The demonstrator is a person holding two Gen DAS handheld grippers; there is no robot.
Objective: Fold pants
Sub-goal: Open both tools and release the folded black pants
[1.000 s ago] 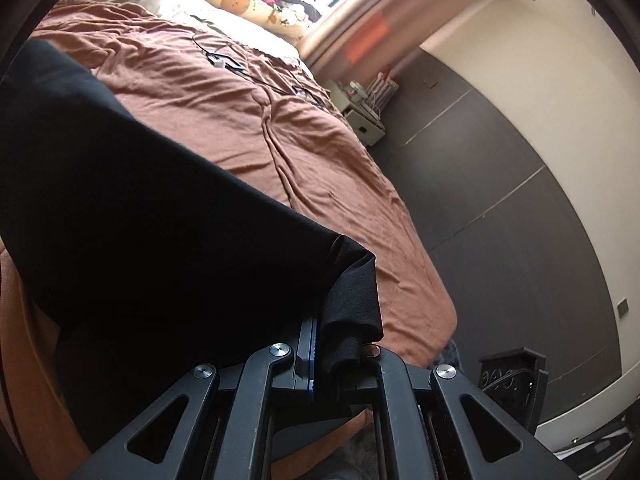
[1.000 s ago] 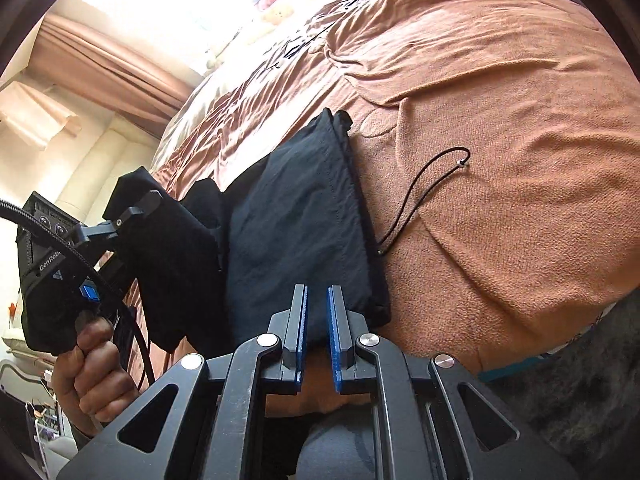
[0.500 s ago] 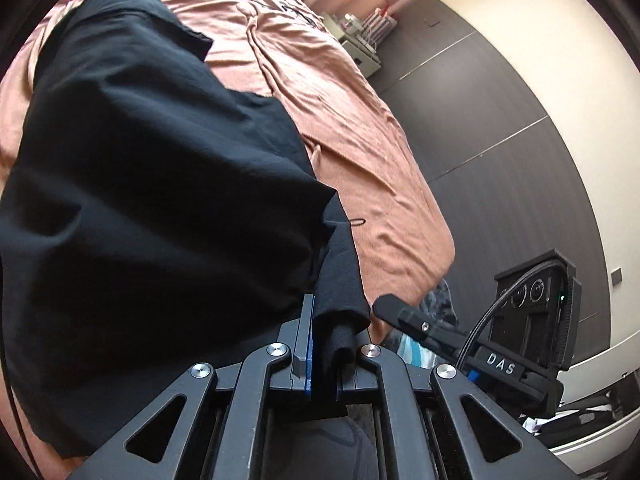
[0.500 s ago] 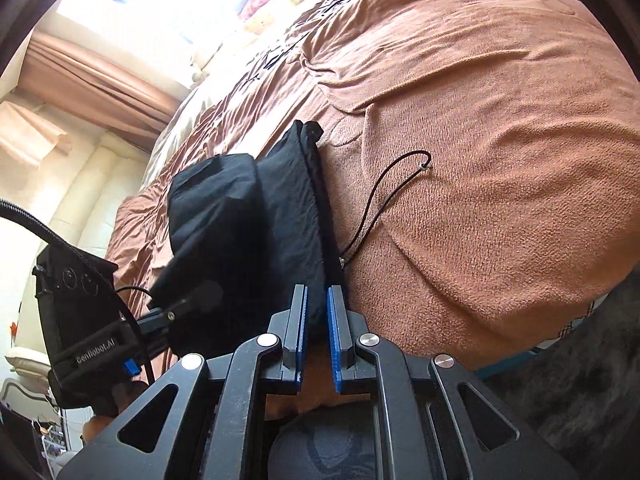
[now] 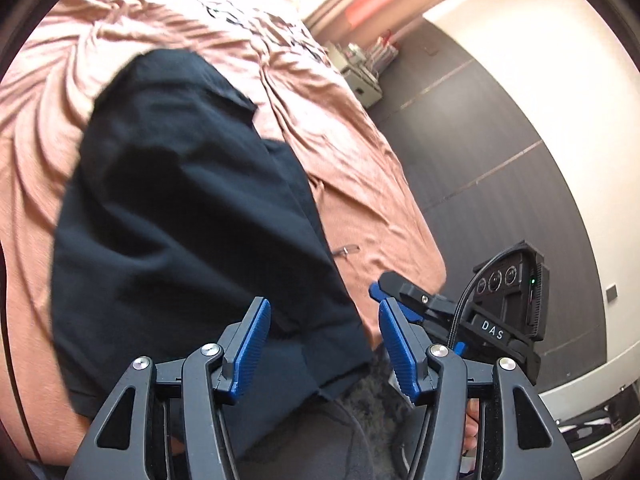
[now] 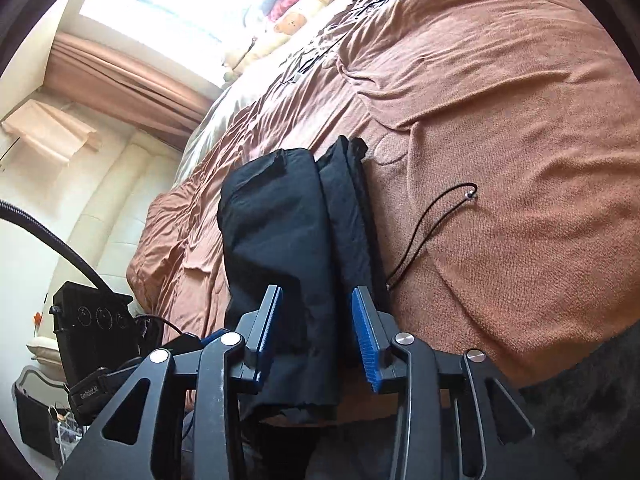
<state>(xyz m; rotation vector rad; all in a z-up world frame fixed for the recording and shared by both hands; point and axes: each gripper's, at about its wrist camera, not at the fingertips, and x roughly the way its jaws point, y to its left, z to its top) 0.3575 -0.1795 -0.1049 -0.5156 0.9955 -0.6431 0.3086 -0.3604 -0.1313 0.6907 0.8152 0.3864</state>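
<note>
Left gripper: black frame, ribbed blue pads; jaws opening, standing apart; pants' near edge lies between them, pads not pressing it.
Right gripper: same build; jaws opening, narrower gap; folded pants' near end sits between the pads, no pinch visible.
Pants: black, thin matte woven fabric, soft creases; folded into a long stack on the bed, upper layer offset left of the lower one so both long edges show. Near end hangs slightly past the bed's front edge.
Pants, left view: broad dark slab, rounded far corners, some motion blur.
Drawstring: thin black cord with a small bead at its tip, looping out from the pants' right side onto the blanket.
Blanket: rust-brown, fuzzy nap, wrinkled ridges near the pants; covers the bed.
Open room: wide bare blanket right of the pants; narrower strip on their left before the bed edge.
Bed edge: drops to dark grey floor.
Curtain: tan, pleated, by the bright window.
</note>
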